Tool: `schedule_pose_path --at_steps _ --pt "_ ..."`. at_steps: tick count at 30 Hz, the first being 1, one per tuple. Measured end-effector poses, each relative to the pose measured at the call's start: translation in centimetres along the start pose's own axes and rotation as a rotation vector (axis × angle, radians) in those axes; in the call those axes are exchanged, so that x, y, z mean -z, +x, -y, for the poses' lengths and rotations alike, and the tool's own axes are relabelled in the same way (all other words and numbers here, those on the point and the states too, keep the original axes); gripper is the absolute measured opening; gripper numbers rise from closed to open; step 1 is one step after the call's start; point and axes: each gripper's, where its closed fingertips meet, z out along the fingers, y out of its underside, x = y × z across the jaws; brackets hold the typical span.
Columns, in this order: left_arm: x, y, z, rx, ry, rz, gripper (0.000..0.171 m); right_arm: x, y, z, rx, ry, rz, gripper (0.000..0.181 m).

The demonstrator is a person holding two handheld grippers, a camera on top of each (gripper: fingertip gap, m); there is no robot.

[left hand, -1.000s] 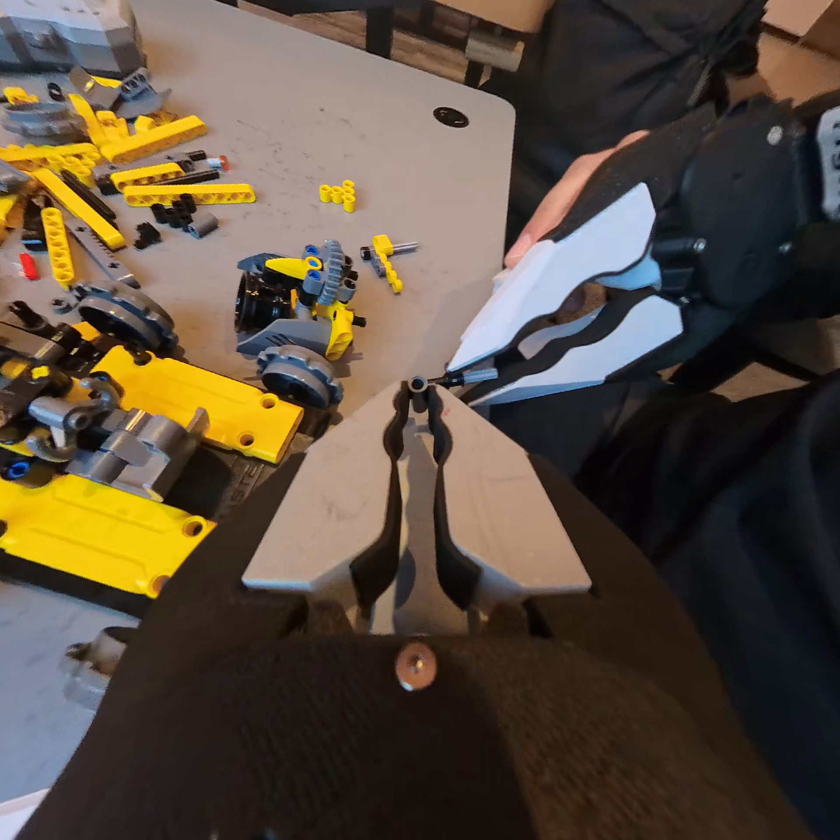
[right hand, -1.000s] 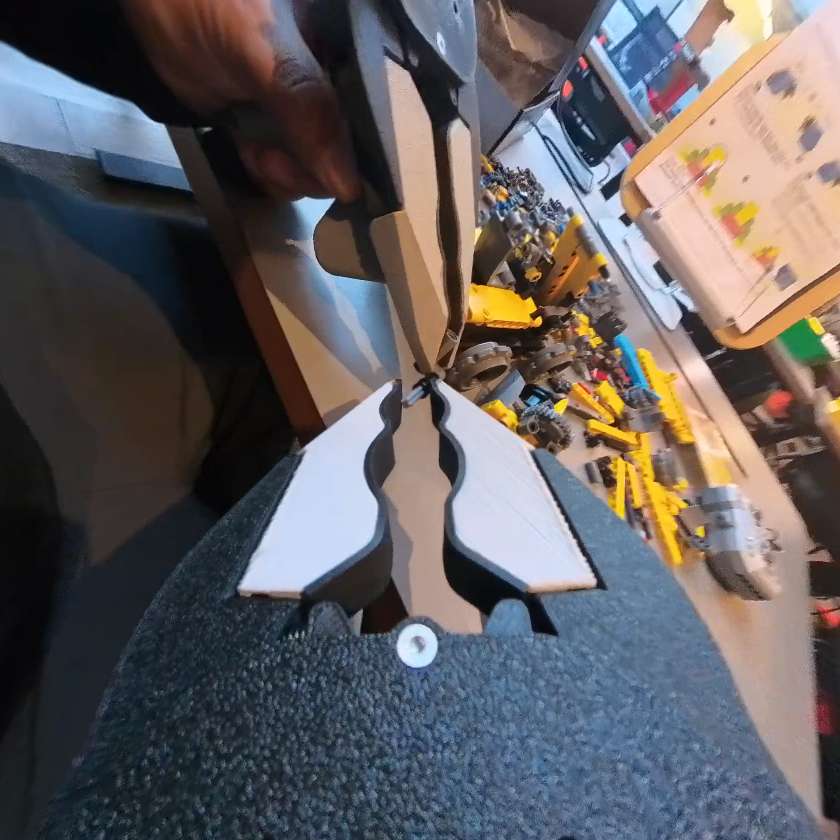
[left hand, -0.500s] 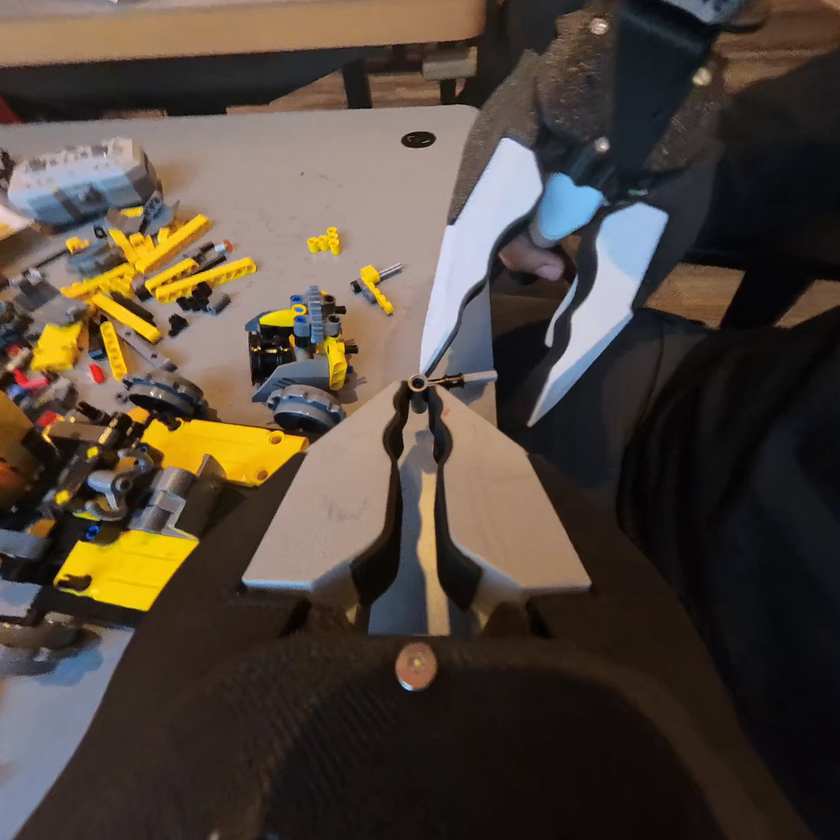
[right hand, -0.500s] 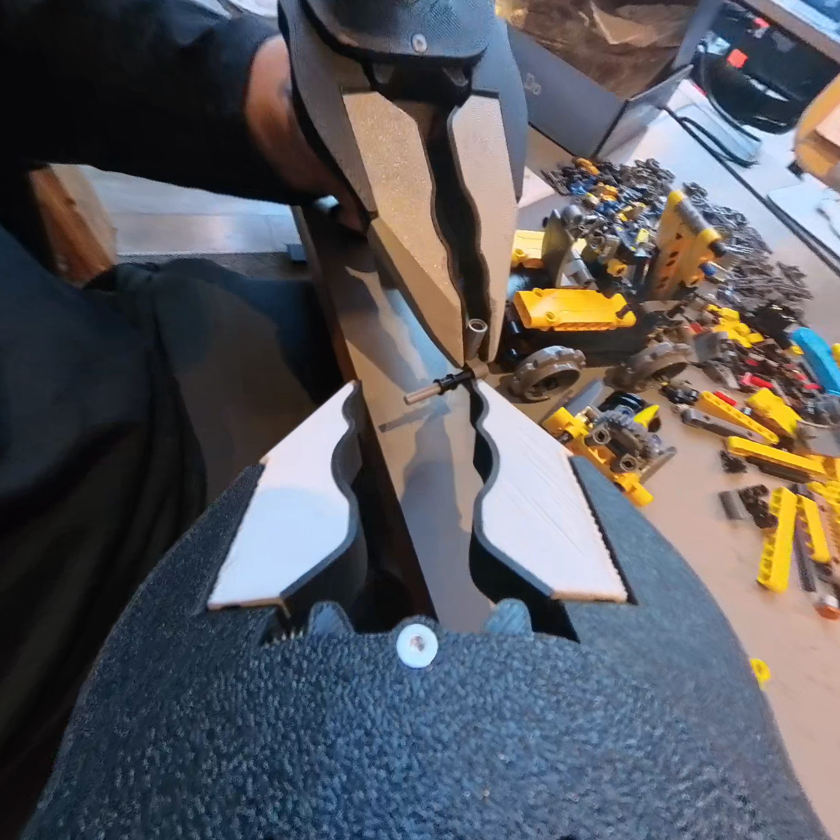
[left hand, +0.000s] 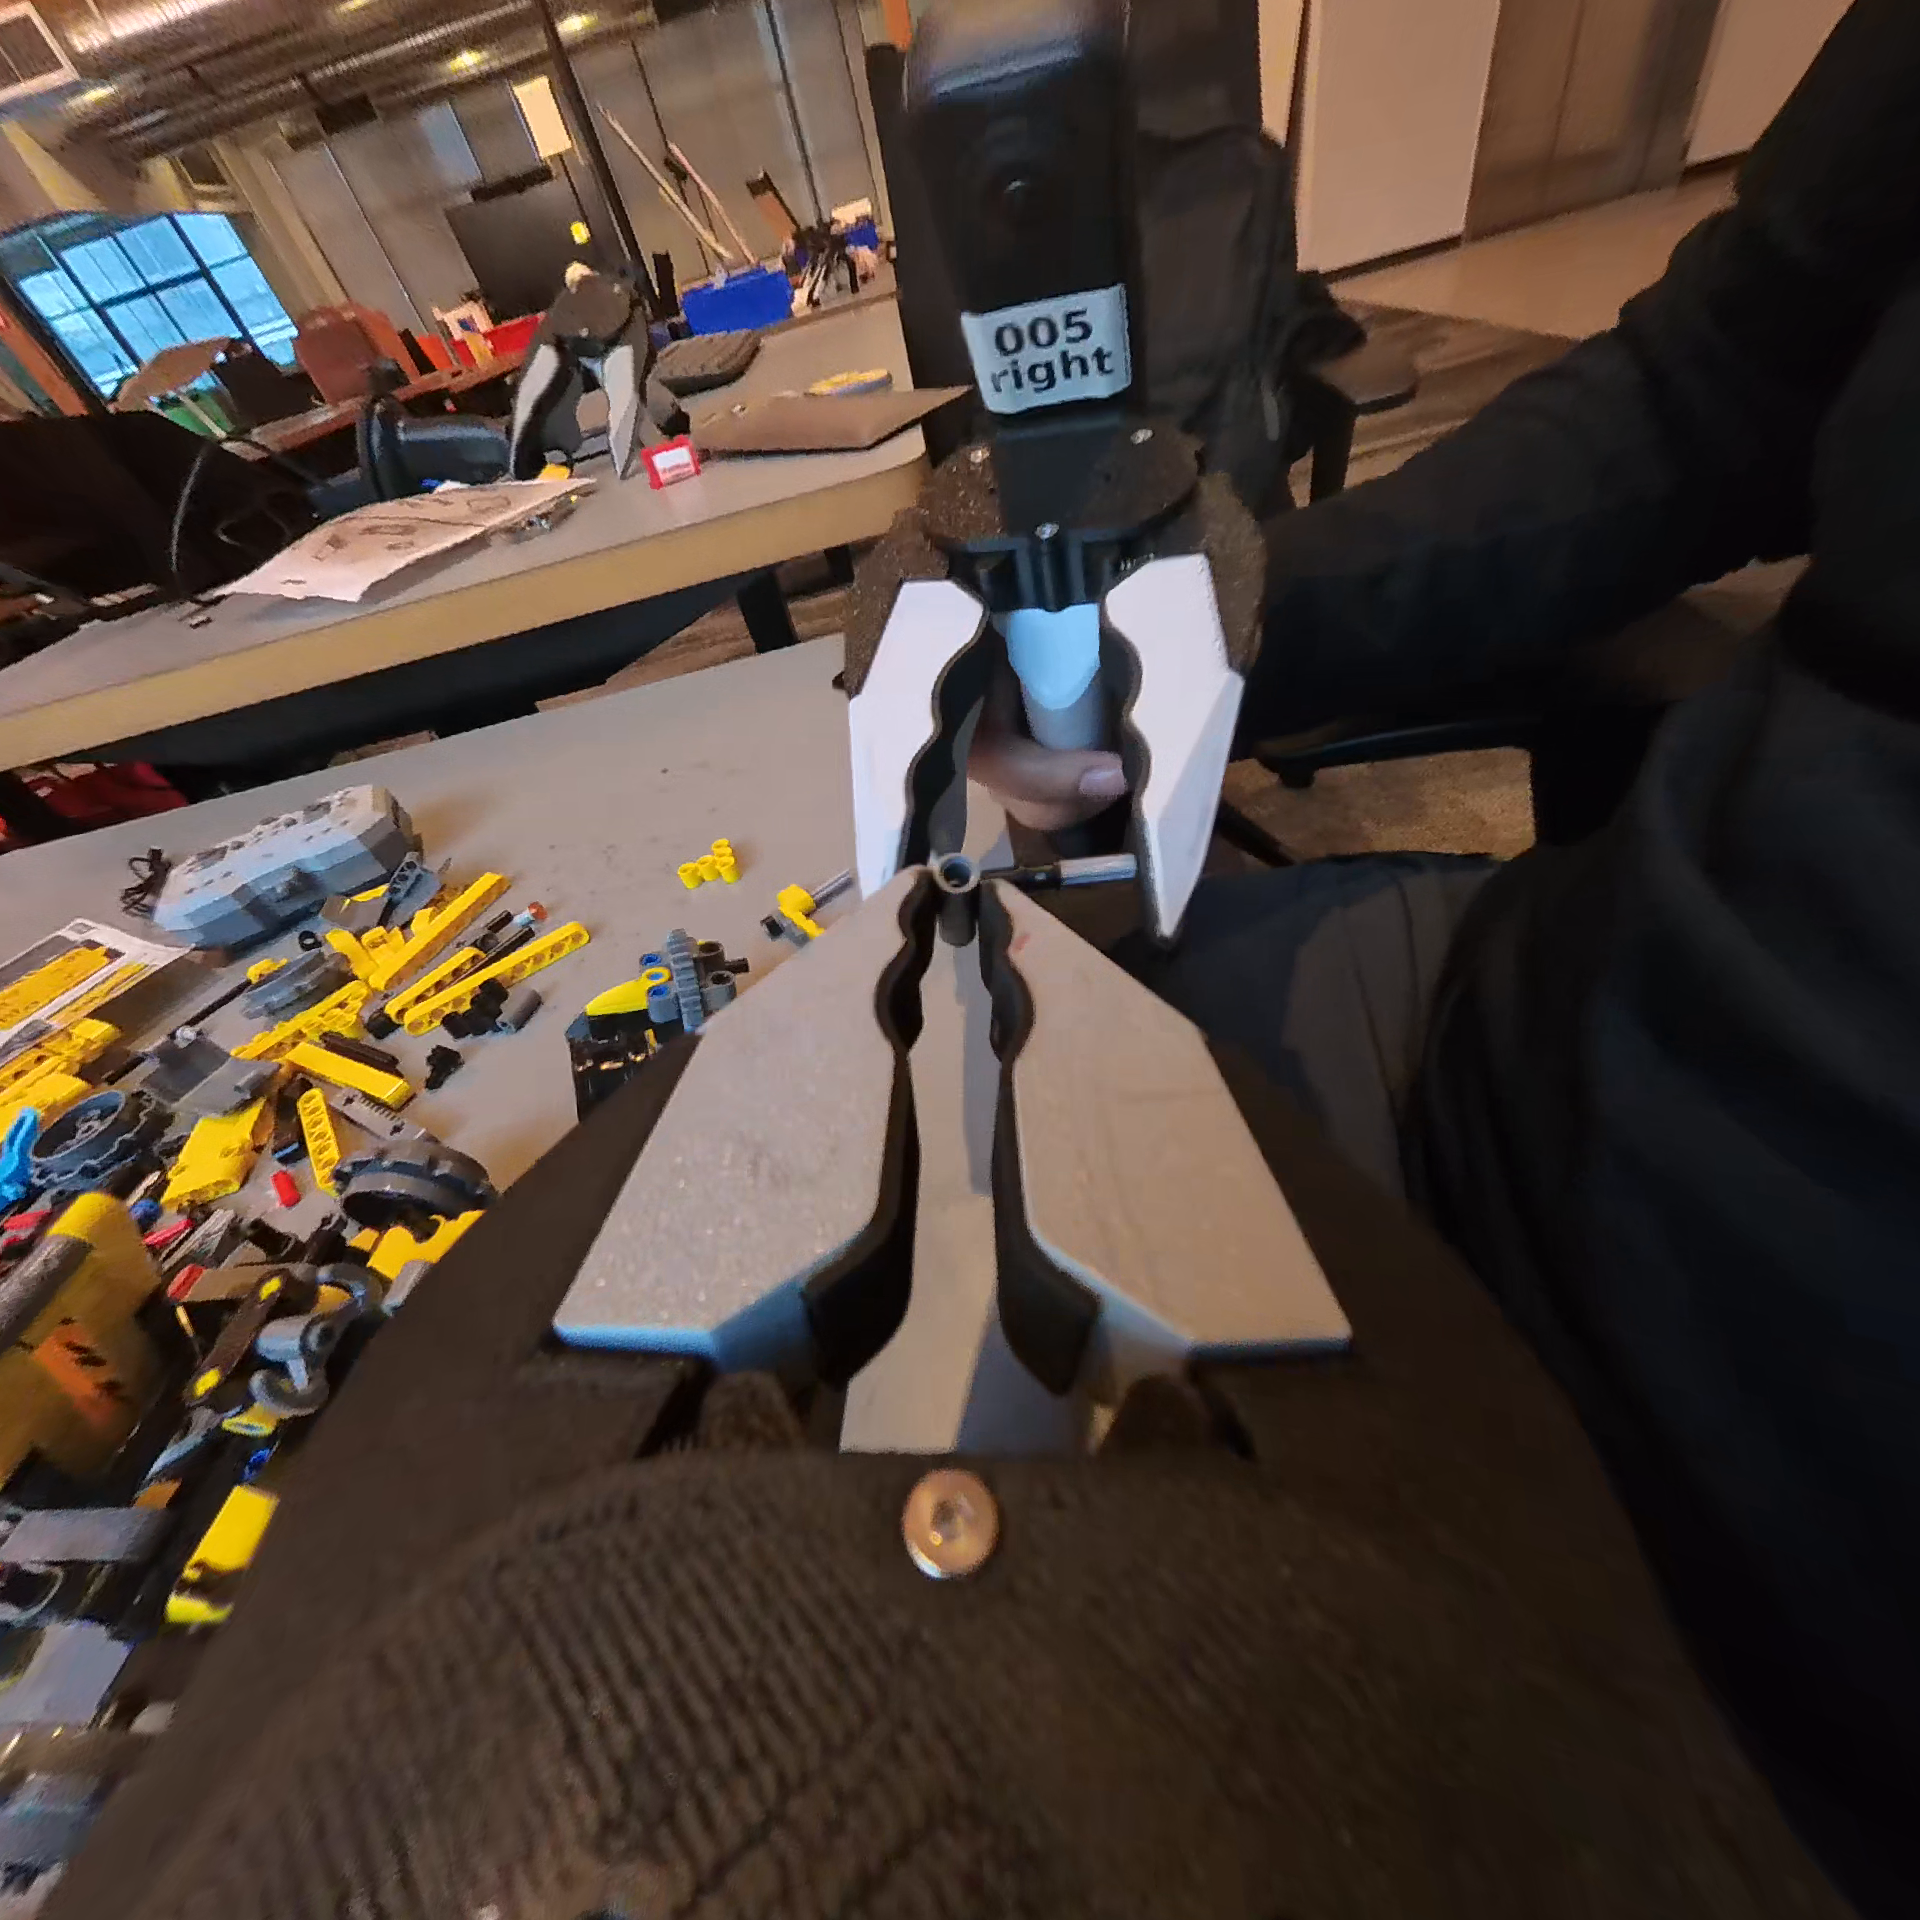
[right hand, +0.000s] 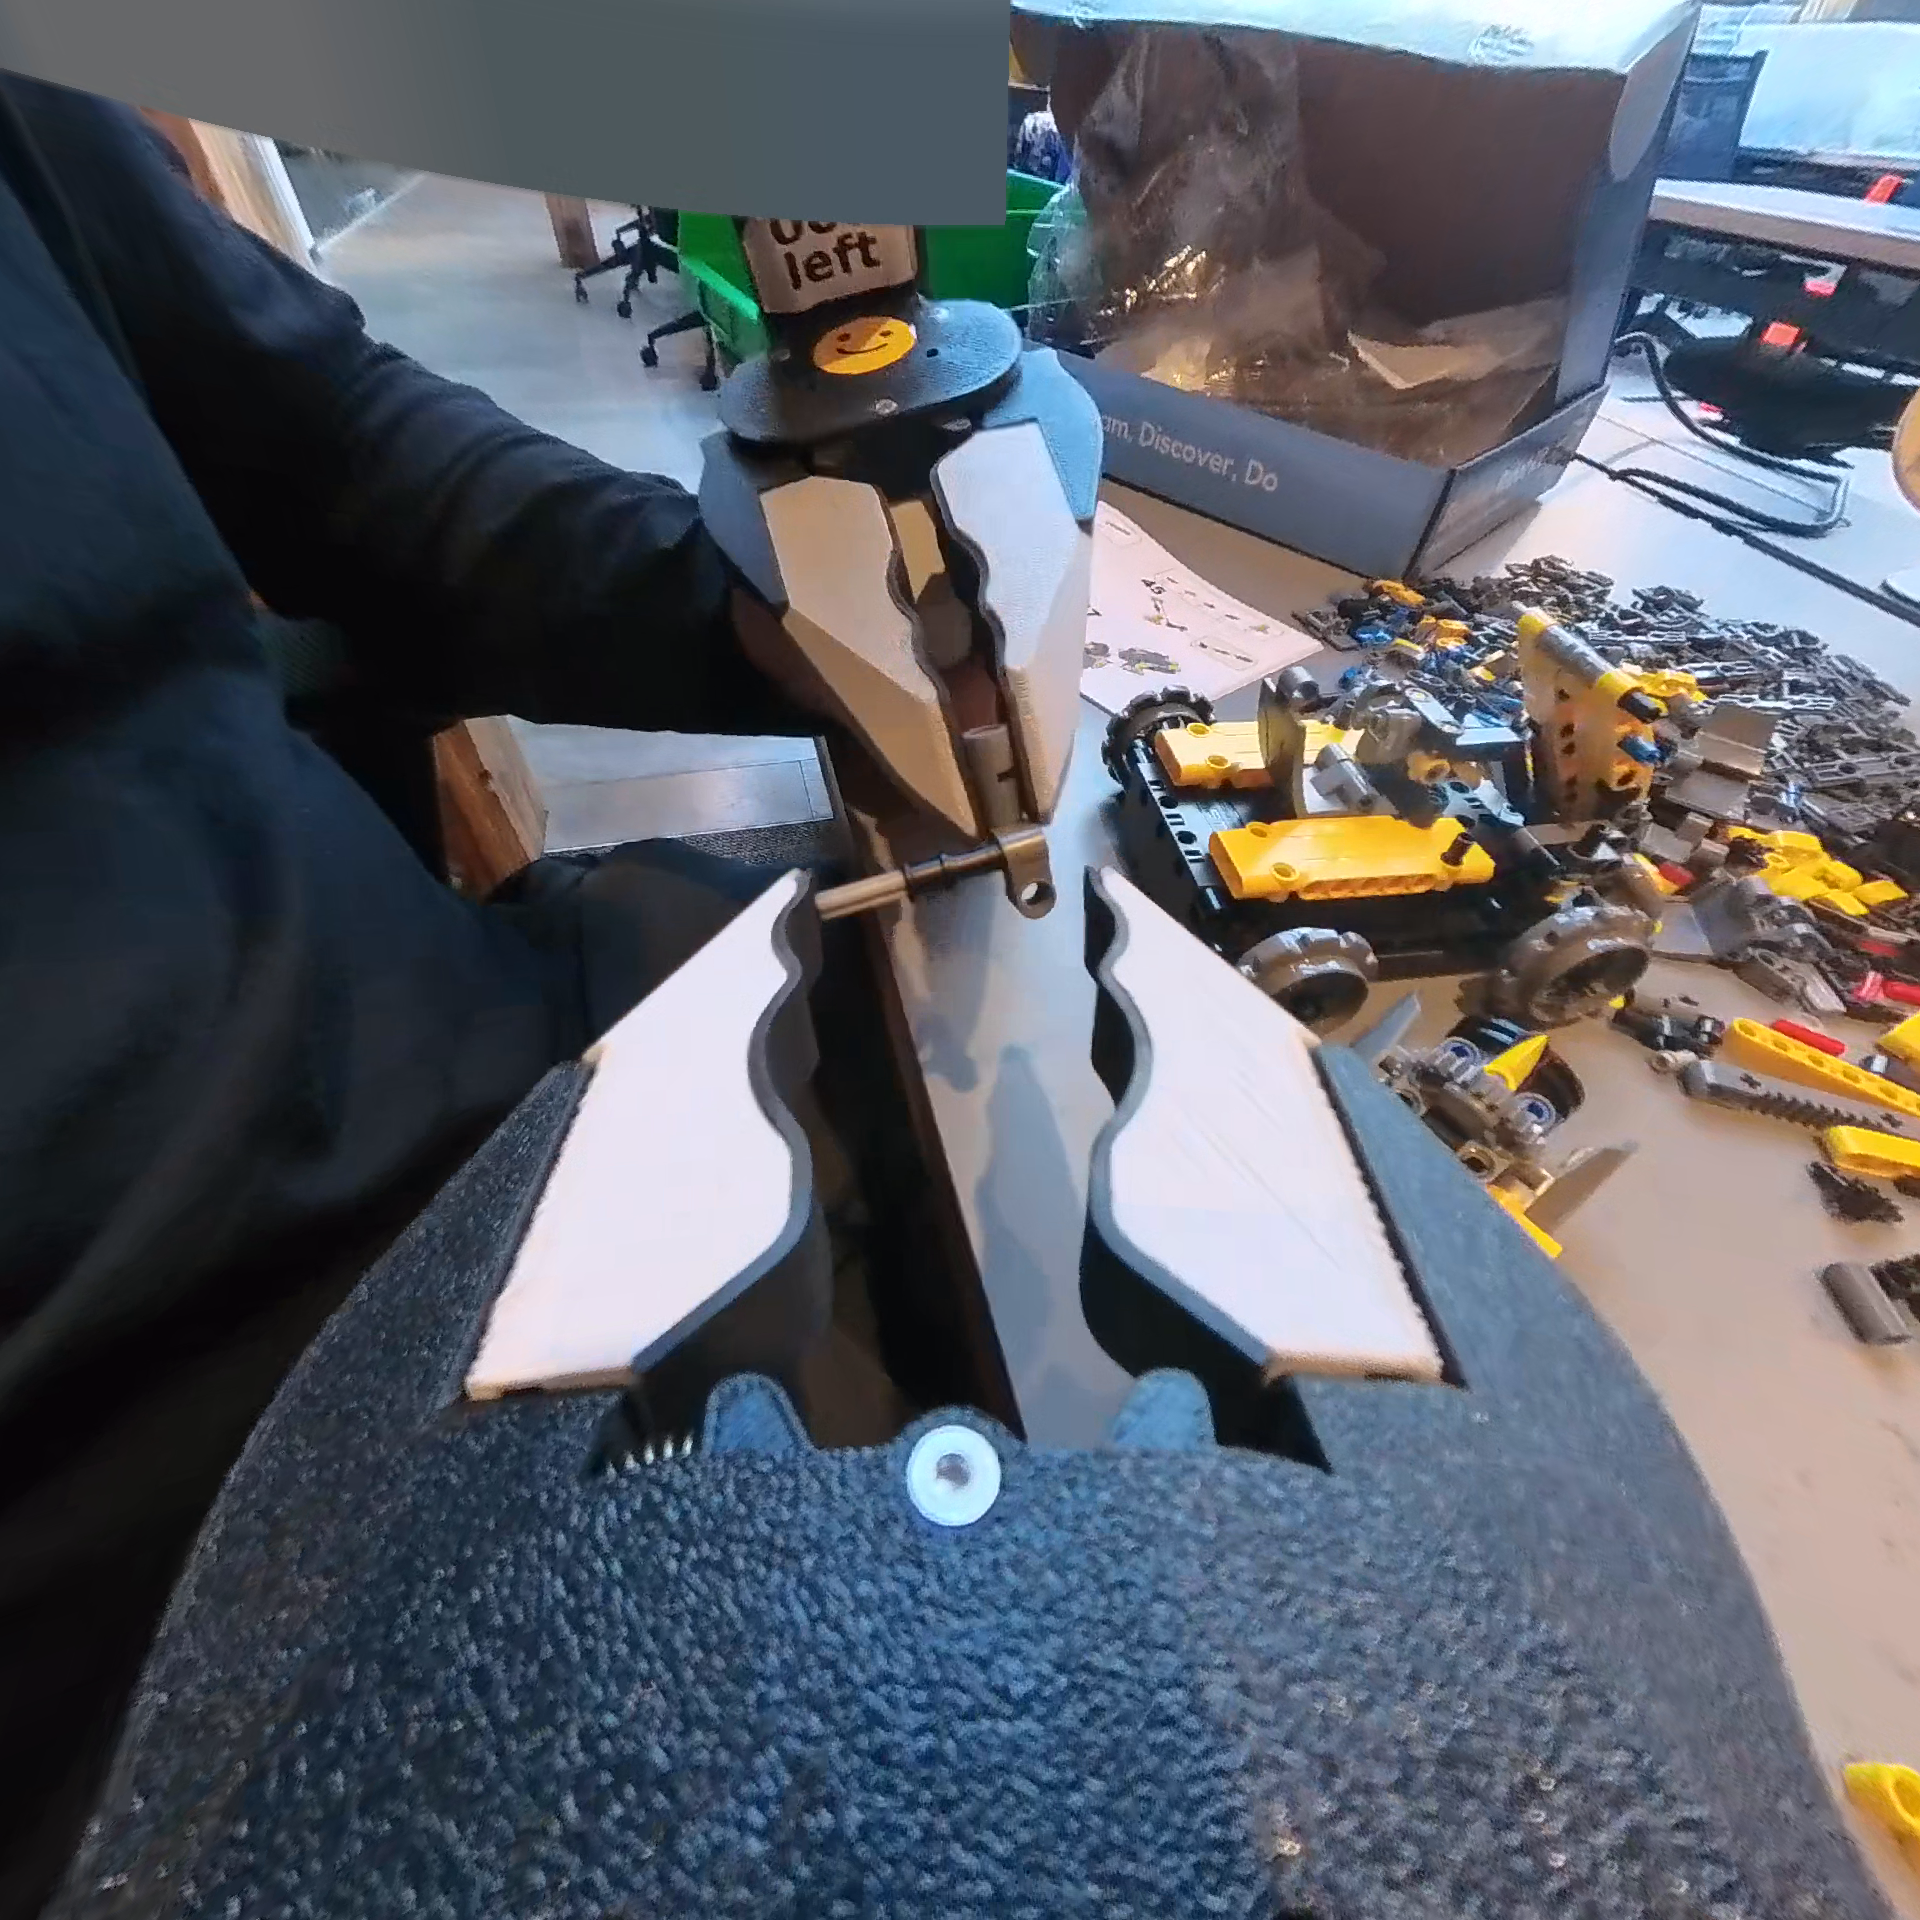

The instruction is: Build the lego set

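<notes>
The left hand-held gripper (left hand: 954, 902) is pressed together on a small grey connector (left hand: 952, 875), lifted clear of the counter (left hand: 613, 790); a black-and-grey pin (left hand: 1060, 869) juts sideways from it, likely so the pin is easy to reach. Facing it, the right hand-held gripper (right hand: 948, 896) is spread, one tip just beside the pin's free end. Yellow building pieces (left hand: 457, 971) lie leftward below.

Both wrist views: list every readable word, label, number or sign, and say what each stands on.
I won't quote writing; these things bear it:
White label on the right gripper body.
Second white label, partly covered, on the left gripper, shut on a grey connector.
White print on the dark blue box.
Instruction sheet beside it: too small.
Red tag on the far table: blurred.
</notes>
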Motion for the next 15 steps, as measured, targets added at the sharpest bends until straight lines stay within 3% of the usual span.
schedule_pose_path --at_steps 8,15 --pt "0.2 0.4 0.9 0.028 0.062 -0.032 0.007 0.3 -0.7 0.7 0.031 0.034 0.034 0.044" --pt "-0.1 1.1 0.6 0.072 0.034 -0.082 0.007 0.0 -1.0 -0.5 0.203 -0.093 -0.024 0.043"
